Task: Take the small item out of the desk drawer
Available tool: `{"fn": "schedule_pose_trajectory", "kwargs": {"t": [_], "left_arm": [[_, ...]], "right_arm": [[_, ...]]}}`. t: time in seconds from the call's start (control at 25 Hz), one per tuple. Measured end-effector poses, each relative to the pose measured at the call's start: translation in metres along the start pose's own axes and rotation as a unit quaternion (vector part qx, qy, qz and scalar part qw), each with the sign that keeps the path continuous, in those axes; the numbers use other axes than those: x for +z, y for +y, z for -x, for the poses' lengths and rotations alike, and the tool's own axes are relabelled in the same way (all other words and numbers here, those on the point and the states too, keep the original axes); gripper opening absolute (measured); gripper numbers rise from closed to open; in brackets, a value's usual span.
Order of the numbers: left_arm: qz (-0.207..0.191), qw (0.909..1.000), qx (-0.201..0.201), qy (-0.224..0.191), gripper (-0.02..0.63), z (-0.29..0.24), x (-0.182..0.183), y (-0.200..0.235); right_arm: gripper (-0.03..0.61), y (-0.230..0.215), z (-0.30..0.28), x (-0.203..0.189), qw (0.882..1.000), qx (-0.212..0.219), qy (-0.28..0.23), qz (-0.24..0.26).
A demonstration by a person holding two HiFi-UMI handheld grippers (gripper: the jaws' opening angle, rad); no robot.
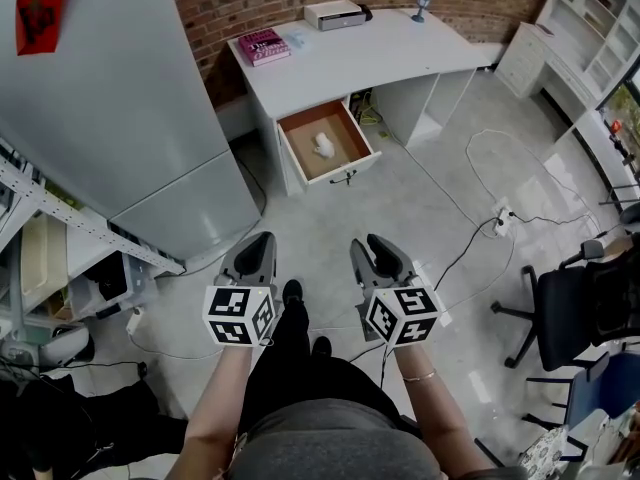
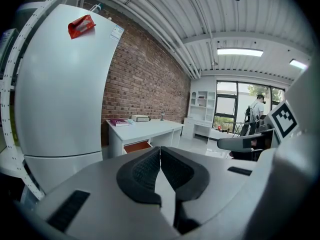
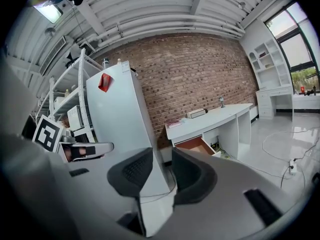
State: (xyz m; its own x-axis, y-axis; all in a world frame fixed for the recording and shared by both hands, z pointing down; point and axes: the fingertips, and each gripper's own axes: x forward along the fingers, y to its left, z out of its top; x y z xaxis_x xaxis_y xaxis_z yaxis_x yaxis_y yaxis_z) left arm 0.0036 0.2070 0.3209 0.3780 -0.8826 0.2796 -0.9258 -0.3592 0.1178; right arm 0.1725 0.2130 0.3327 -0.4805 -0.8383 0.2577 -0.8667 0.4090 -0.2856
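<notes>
Head view: sm. item (image 1: 323,146) in drawer (image 1: 344,134), axis unclear.

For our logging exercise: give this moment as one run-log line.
drawer open | white item inside | left gripper shut | right gripper open, empty

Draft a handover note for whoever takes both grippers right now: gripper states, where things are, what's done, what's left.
Left gripper: shut, empty.
Right gripper: jaws apart, nothing between them.
Both are held low in front of the person, well short of the desk.
Drawer: pulled open under the desk, with the small white item lying inside.
Done: drawer is open.
Left: walk up, reach in, grip the item, lift it out.
</notes>
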Motion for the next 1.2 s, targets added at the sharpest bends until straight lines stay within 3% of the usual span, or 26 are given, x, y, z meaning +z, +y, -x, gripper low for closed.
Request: {"fn": "schedule_pose_trajectory", "kwargs": {"t": [0.44,1.2], "left_arm": [[0.011,0.9998,-0.014,0.006,0.023,-0.058,0.007,0.03],[0.025,0.9985,-0.04,0.026,0.023,-0.199,0.046,0.139]], "right_arm": [[0.127,-0.022,-0.049,0.012,1.0,-0.015,0.005,-0.017],[0.133,-0.043,-0.214,0.065,0.999,-0.034,0.022,-0.01]]}}
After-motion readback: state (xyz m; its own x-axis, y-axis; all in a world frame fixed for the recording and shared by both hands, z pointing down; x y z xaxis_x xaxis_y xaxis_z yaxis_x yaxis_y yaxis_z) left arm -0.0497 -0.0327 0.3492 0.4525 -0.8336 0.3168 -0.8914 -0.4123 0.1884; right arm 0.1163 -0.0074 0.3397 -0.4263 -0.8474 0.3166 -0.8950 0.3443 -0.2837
